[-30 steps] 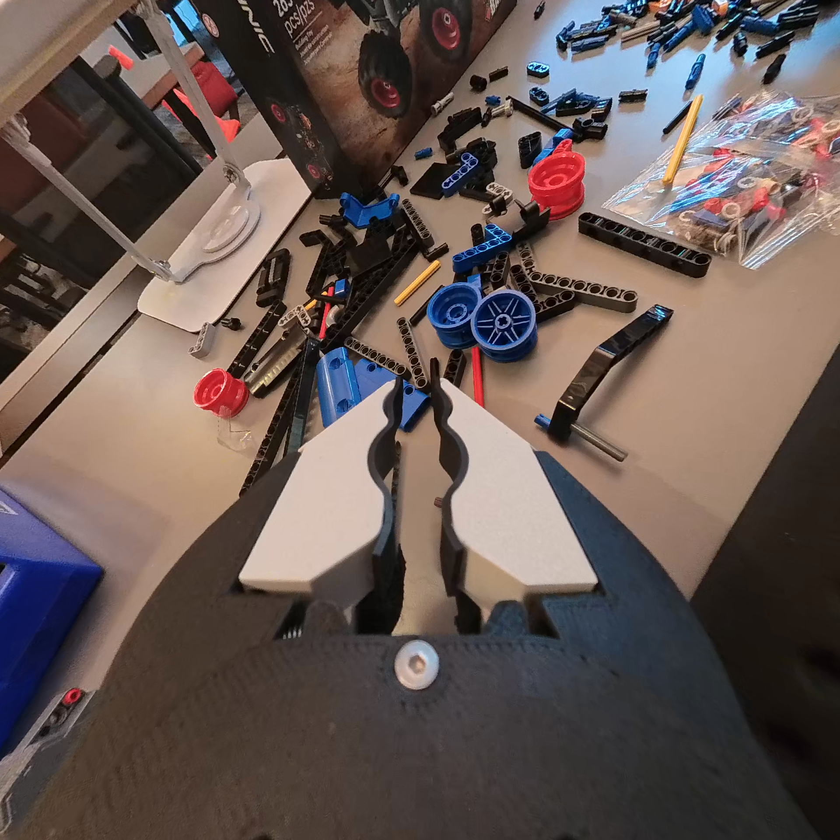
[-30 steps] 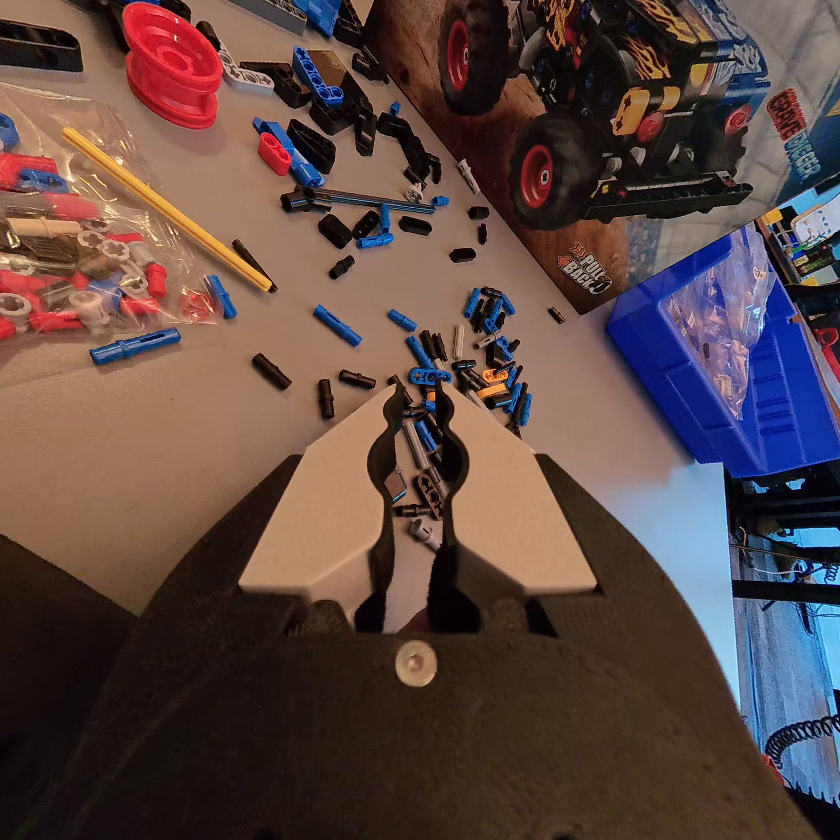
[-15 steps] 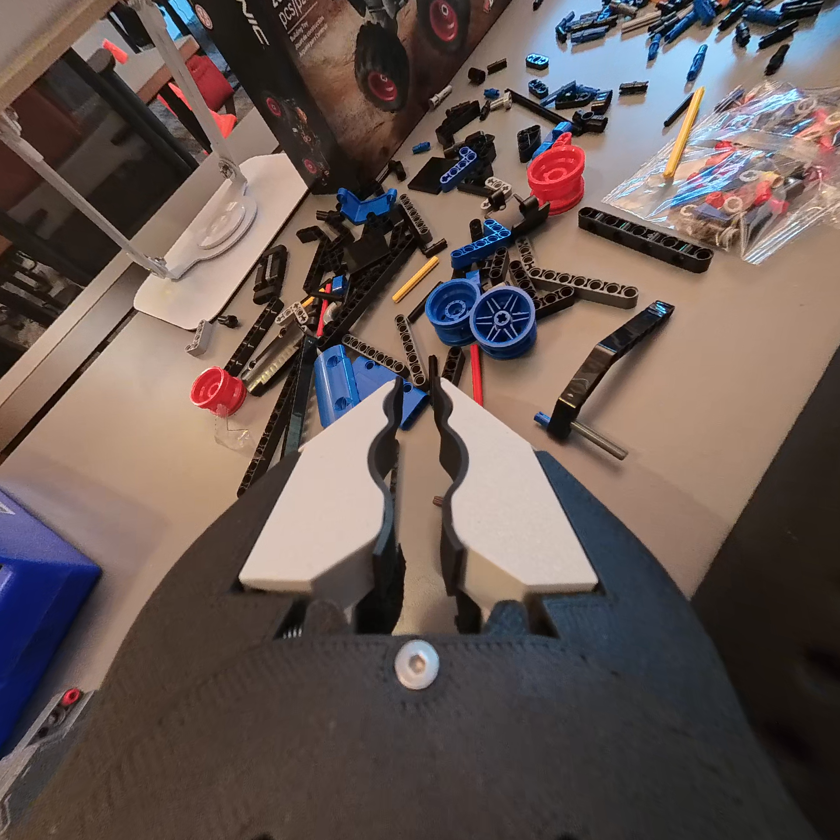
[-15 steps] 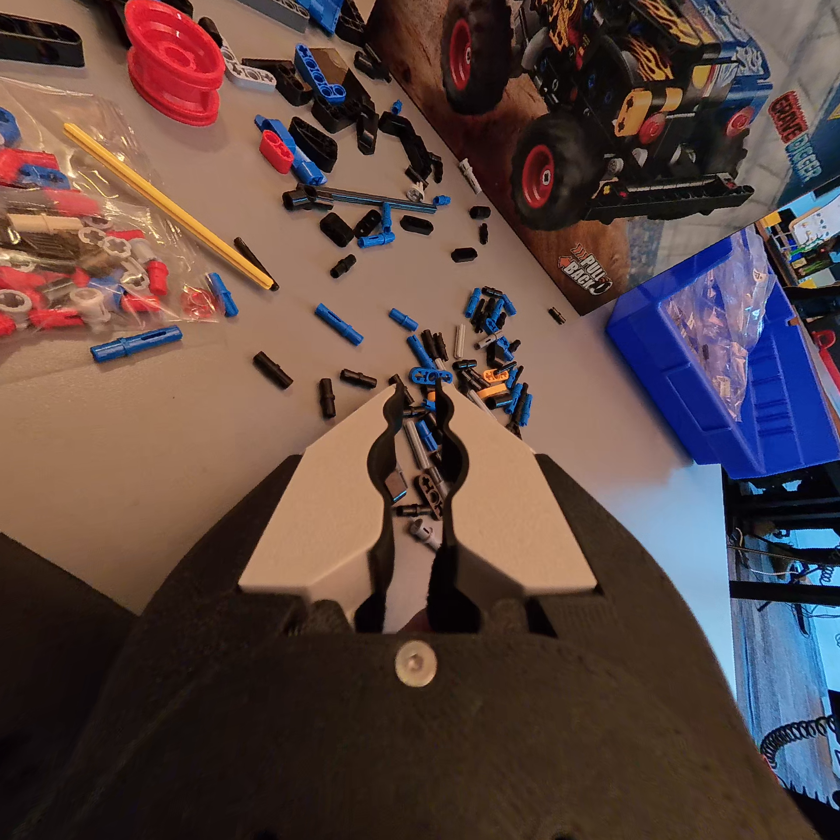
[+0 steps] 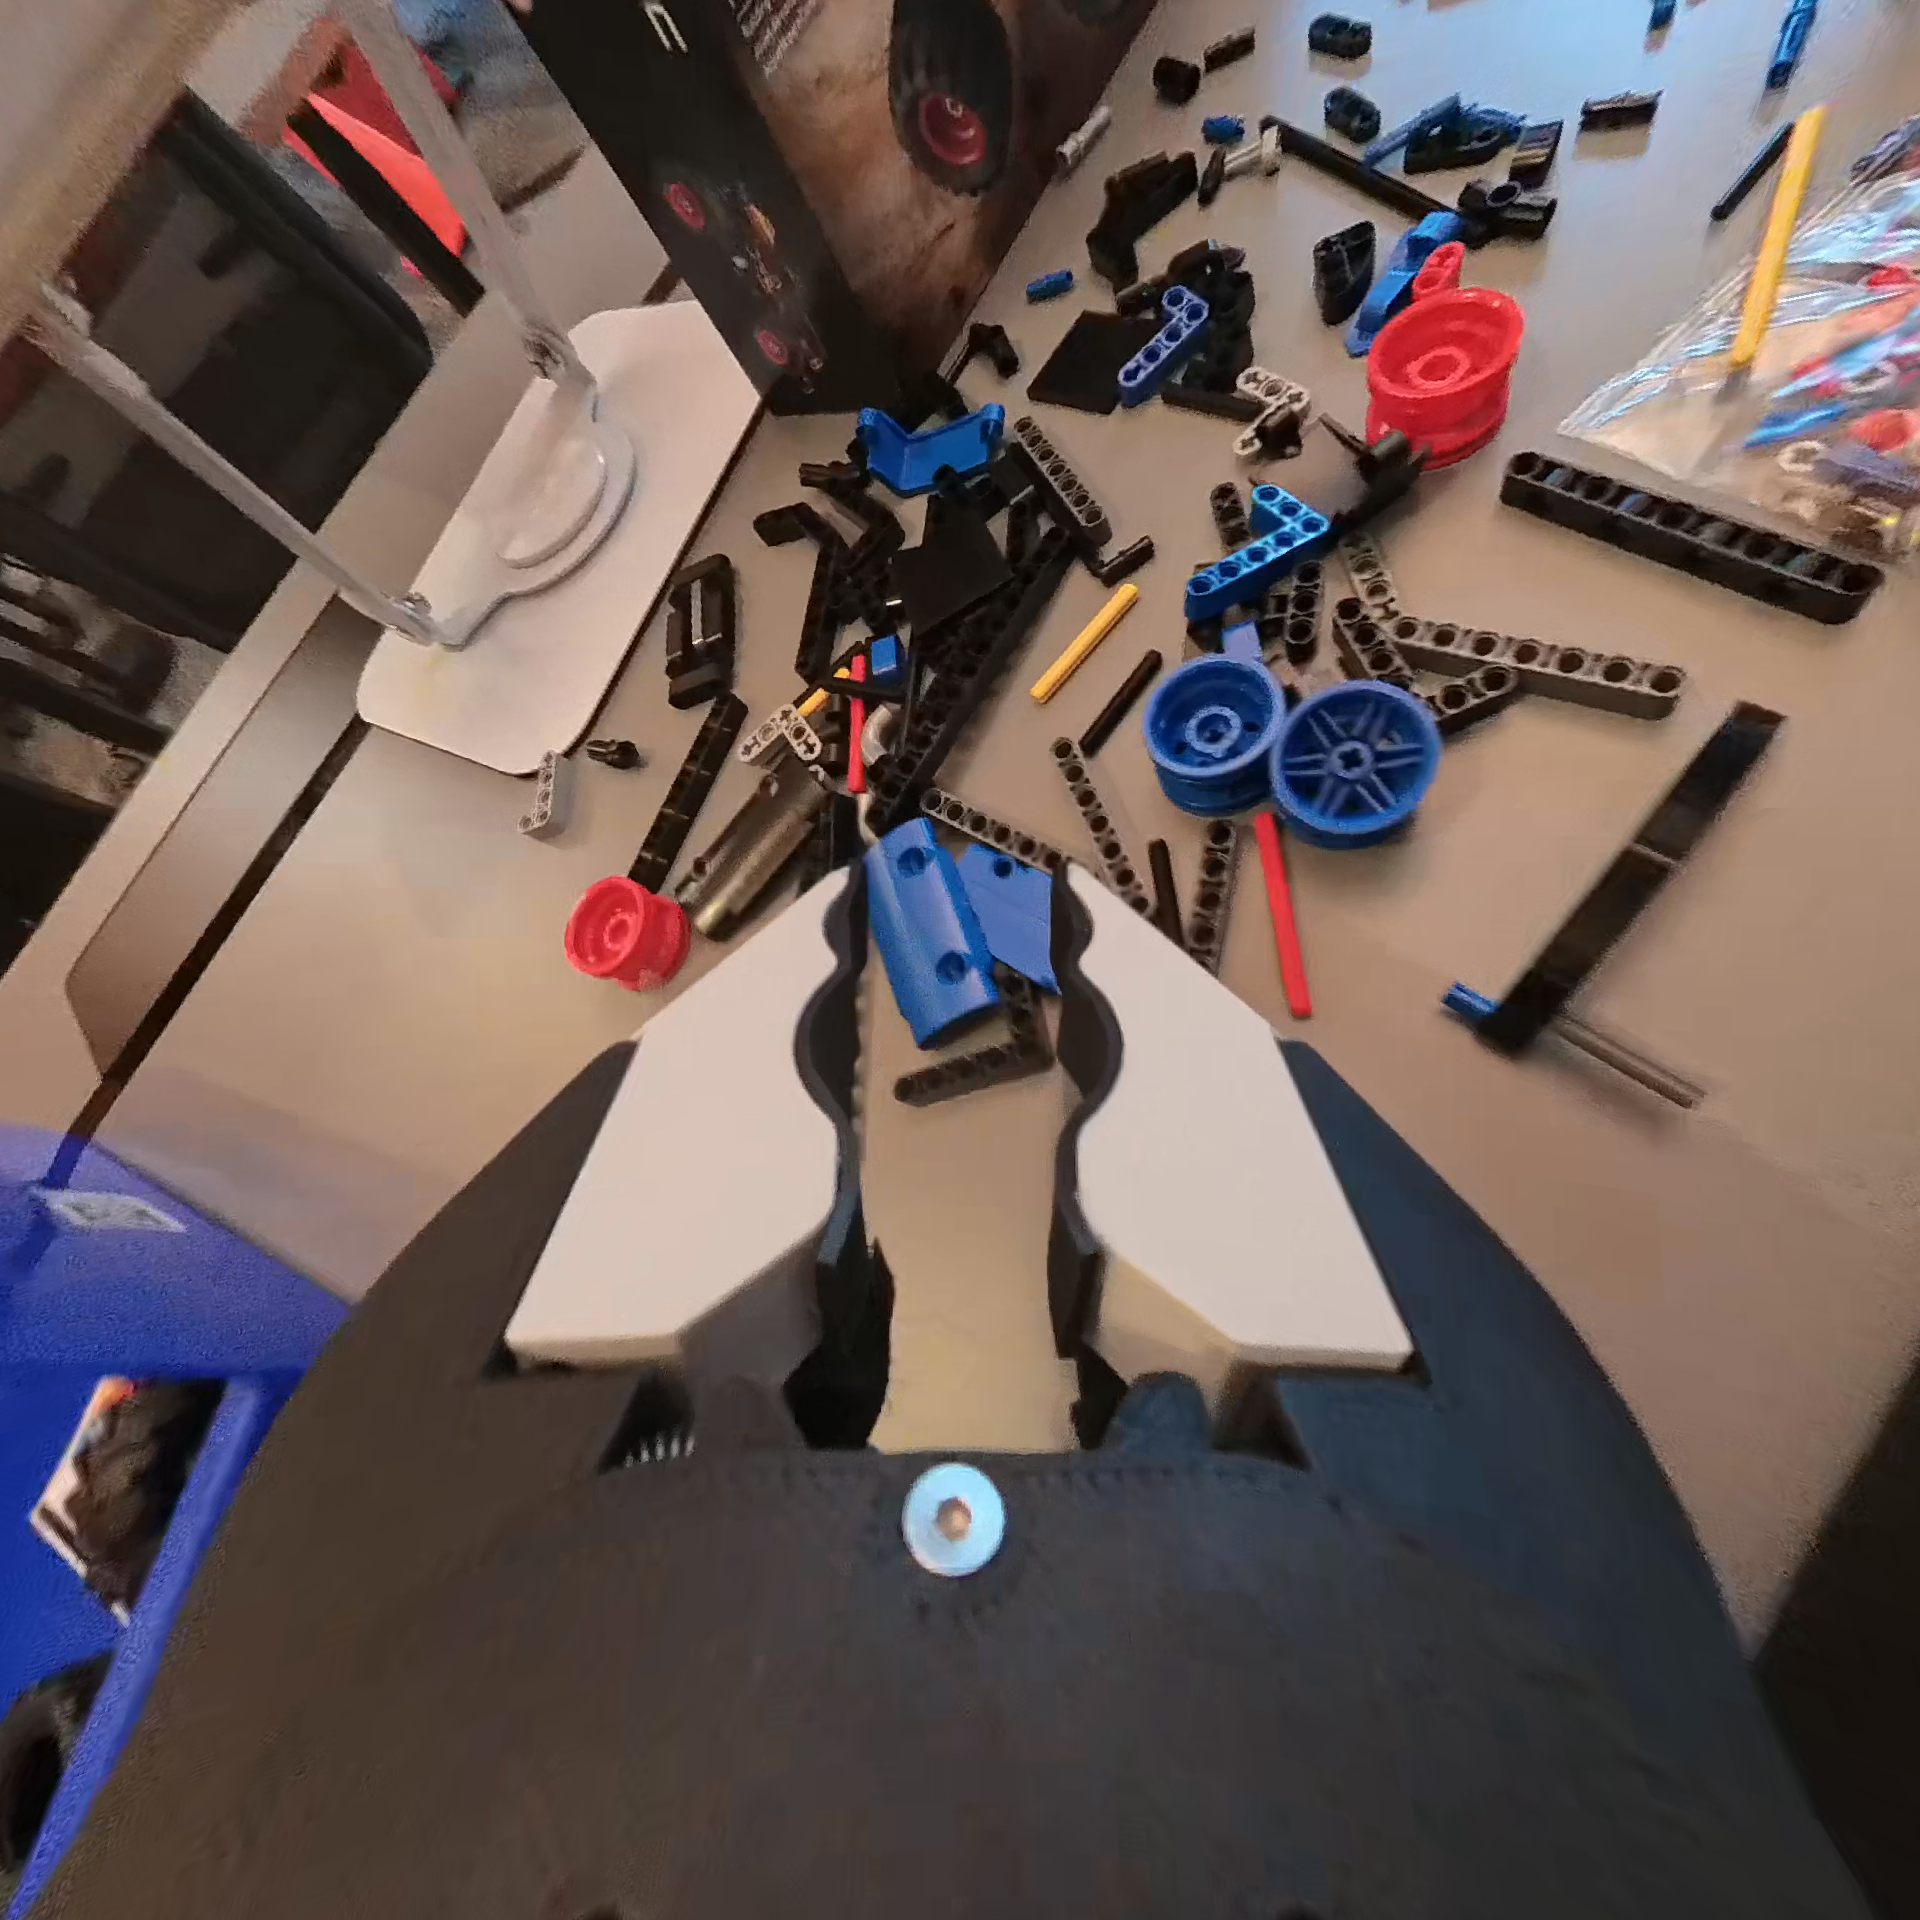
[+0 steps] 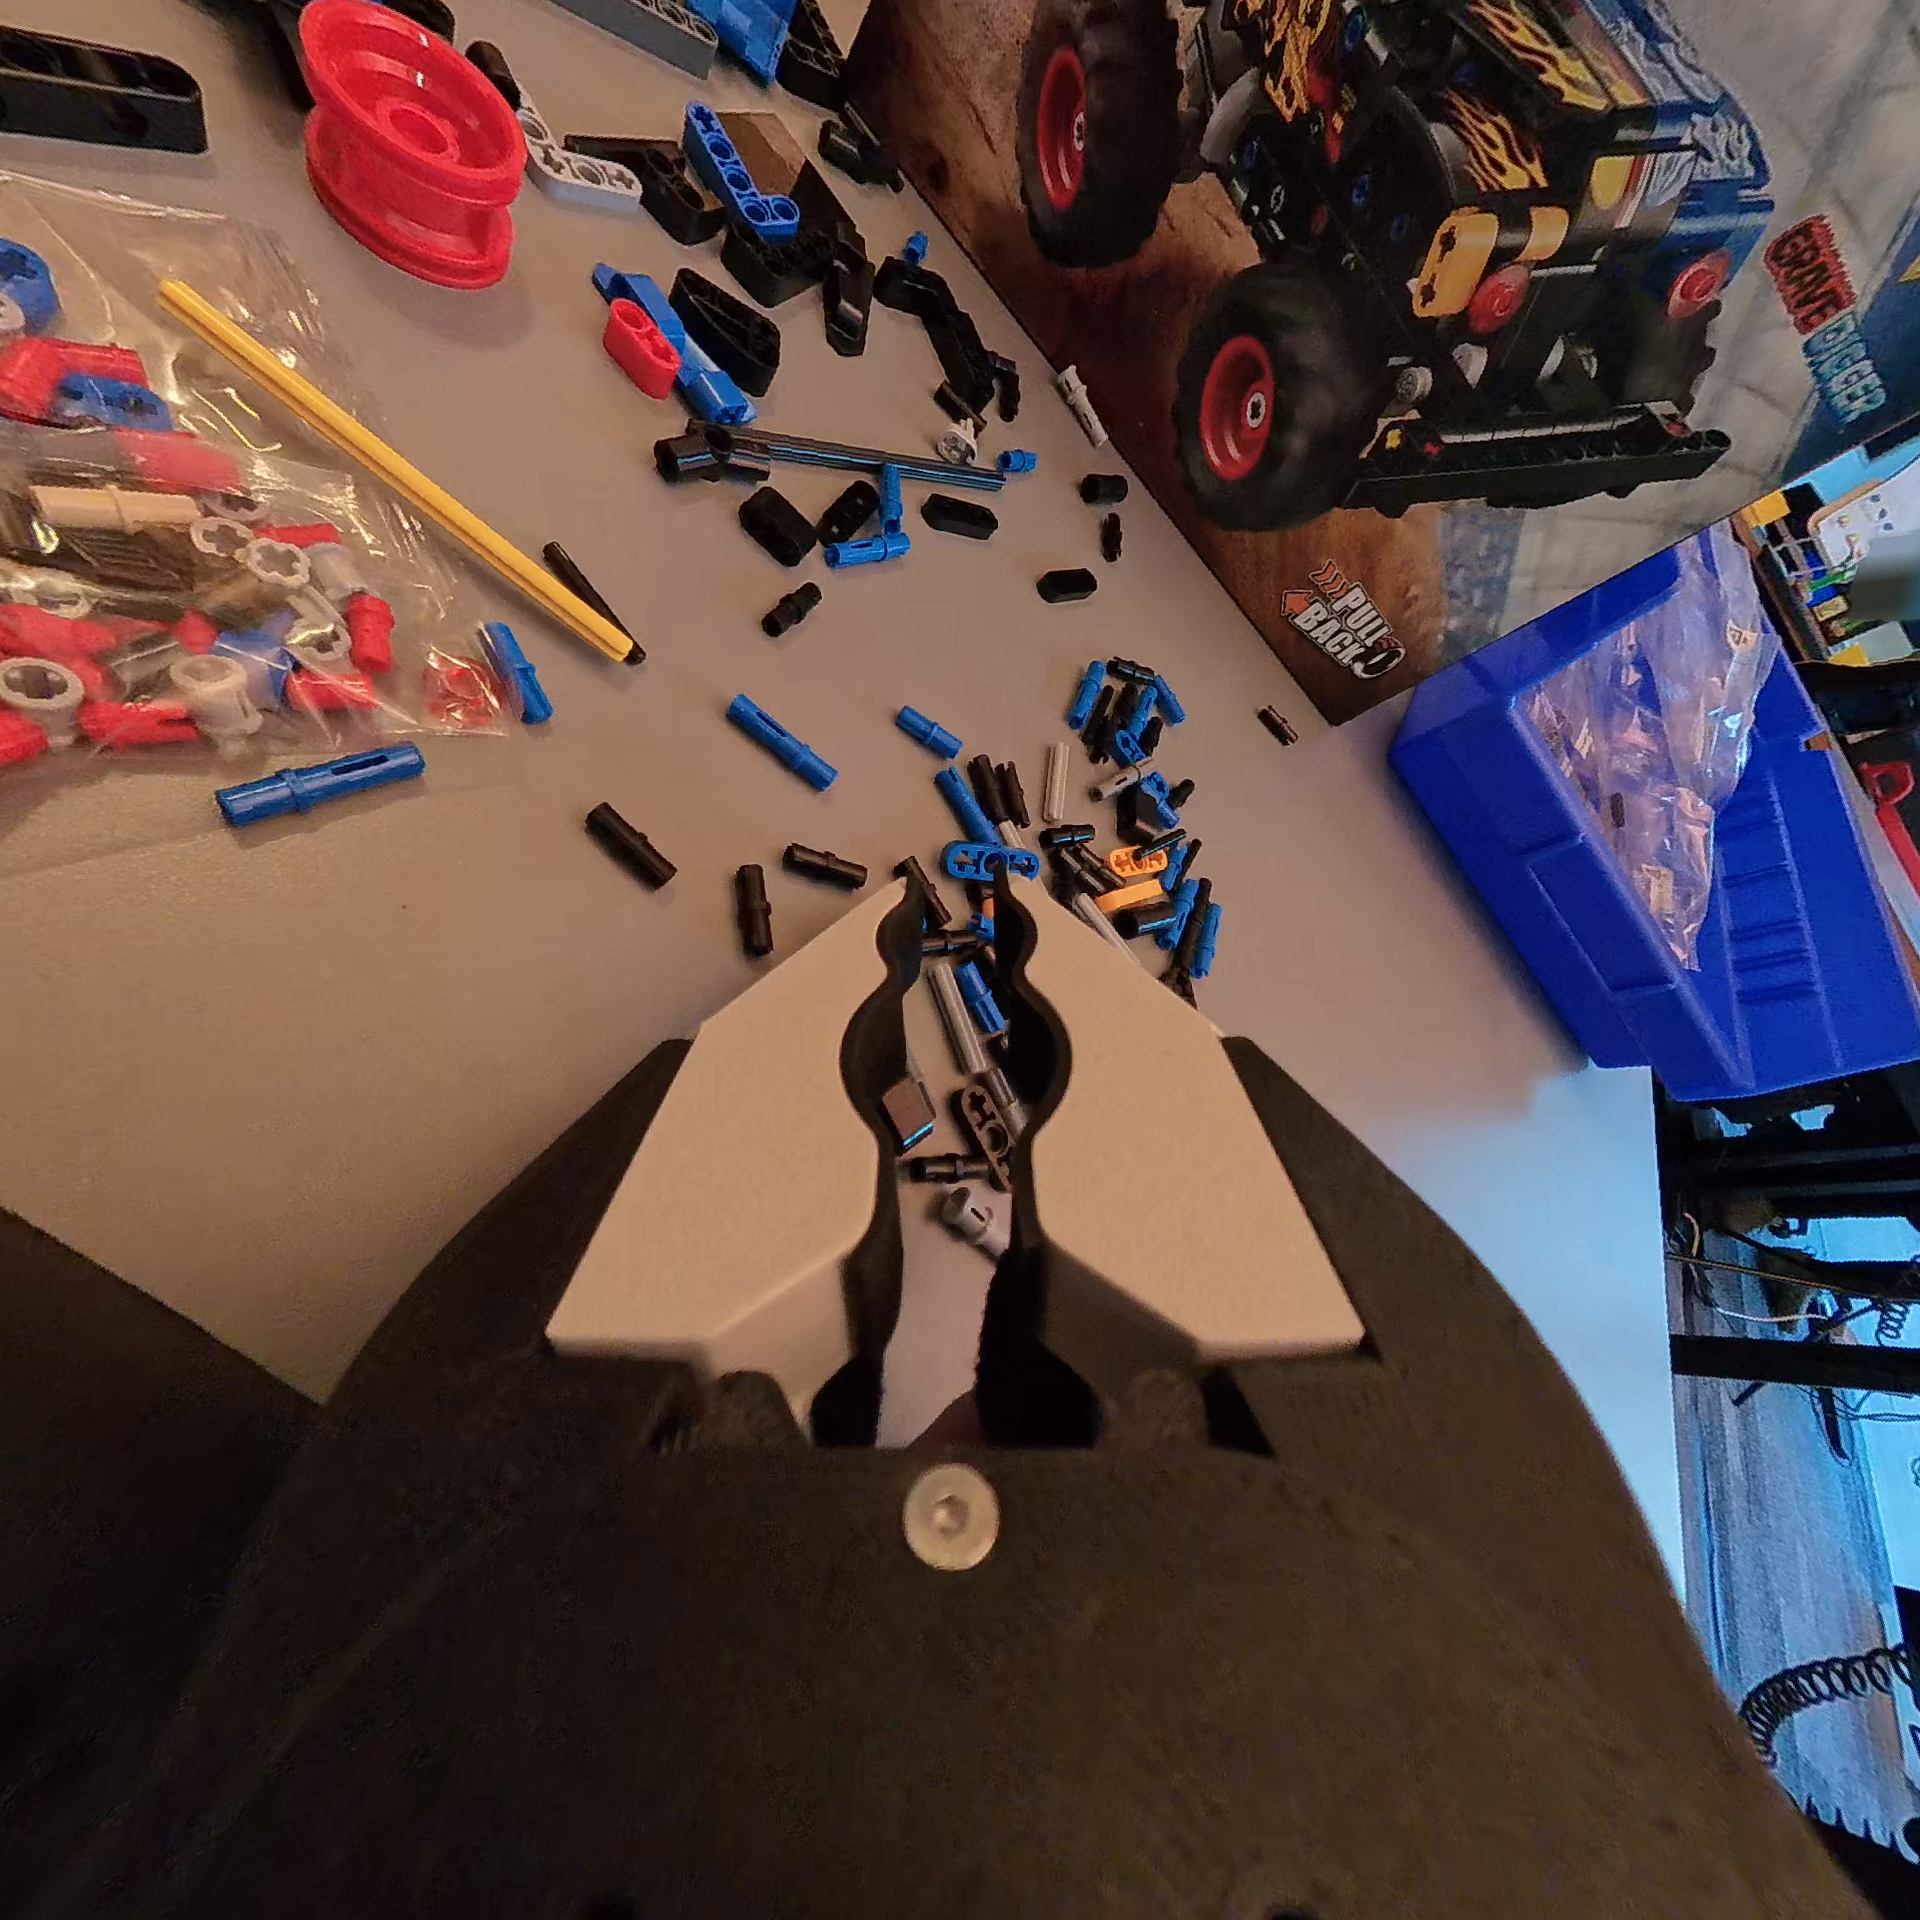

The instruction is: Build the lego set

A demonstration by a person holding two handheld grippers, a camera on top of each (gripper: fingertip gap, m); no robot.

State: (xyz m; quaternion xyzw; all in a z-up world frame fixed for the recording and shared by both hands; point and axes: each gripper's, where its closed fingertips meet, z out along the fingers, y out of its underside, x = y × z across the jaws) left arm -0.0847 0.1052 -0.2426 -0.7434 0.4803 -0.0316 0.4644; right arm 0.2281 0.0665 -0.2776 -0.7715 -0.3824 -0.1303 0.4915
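Observation:
Loose lego pieces cover the grey table point(image 5: 1403, 1143). In the left wrist view my left gripper point(image 5: 958, 896) is open and empty, low over the pile, with a blue curved panel point(image 5: 930, 951) and a black beam point(image 5: 971, 1065) lying between its fingers. Two blue wheel hubs point(image 5: 1294, 753) lie ahead to the right and a small red hub point(image 5: 623, 930) to the left. In the right wrist view my right gripper point(image 6: 958, 885) is shut and empty above a heap of small blue and black pins point(image 6: 1117, 831).
The set's box point(image 6: 1403, 260) stands at the table's back. A clear bag of small parts point(image 6: 187, 582), a yellow axle point(image 6: 395, 468) and a large red hub point(image 6: 416, 145) lie nearby. Blue bins point(image 6: 1662, 831) point(image 5: 135, 1403) sit at the table's ends. A white stand base point(image 5: 561, 540) is left. The grippers' ends are close to 30 cm from one another. The small red hub point(image 5: 623, 930) lies around 11 cm away from my left fingertips.
My left gripper has opened from nearly closed and moved forward and down over the pile, so the blue panel now lies between its fingers. The right gripper has barely moved.

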